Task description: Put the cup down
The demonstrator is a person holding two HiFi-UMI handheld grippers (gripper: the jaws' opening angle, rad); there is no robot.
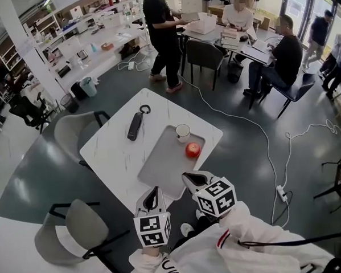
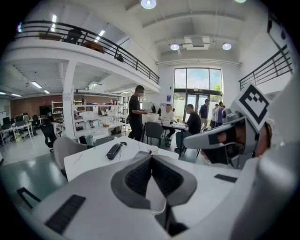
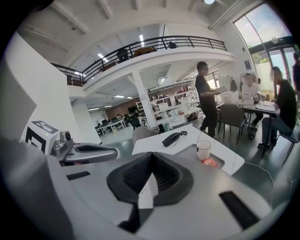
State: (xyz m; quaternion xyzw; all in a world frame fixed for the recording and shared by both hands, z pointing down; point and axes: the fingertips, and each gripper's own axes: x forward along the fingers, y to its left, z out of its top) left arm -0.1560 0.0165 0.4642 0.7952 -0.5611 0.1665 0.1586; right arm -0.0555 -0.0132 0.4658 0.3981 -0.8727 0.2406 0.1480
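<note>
A white cup stands upright at the far end of a grey tray on the white table, with a red apple just beside it. Nothing touches the cup. My left gripper hovers at the tray's near edge, shut and empty. My right gripper is next to it, over the tray's near right corner, also shut with nothing between its pads. The right gripper view shows the cup and apple well ahead of the jaws. In the left gripper view the cup peeks just over the closed tips.
A black handheld device lies on the table left of the tray. Grey chairs stand at the table's left side. A white cable runs across the floor to the right. Several people are at a desk farther back.
</note>
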